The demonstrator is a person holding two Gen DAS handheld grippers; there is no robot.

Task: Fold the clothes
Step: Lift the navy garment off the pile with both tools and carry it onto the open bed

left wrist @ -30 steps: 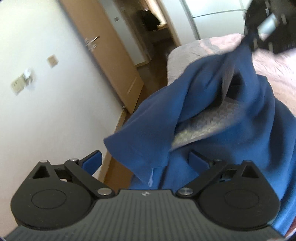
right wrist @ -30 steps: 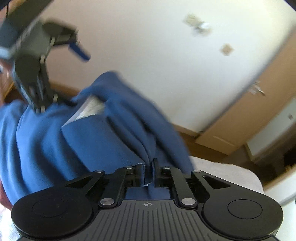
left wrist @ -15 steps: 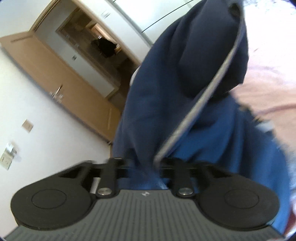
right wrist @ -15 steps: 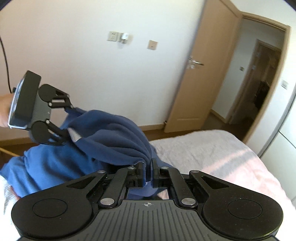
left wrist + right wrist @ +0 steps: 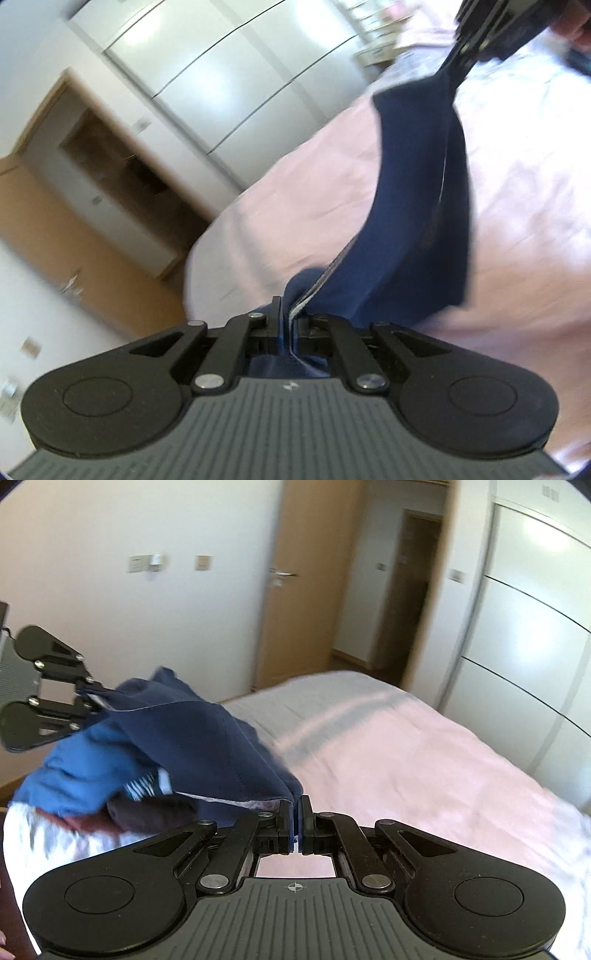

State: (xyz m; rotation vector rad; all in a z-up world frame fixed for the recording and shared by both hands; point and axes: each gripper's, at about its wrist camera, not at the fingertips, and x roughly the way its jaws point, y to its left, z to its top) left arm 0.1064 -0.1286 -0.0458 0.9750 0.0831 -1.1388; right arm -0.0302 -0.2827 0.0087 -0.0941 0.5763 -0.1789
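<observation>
Blue cloth sits pinched in both tools: my left gripper (image 5: 286,328) has clamped one edge of the navy garment (image 5: 417,206), my right gripper (image 5: 297,821) another. The garment hangs stretched between them above the pink bed (image 5: 424,760). If I pull too hard, an edge could slip free. Only the right view shows what may be more clothes (image 5: 147,812), blurred, beside the bed.
</observation>
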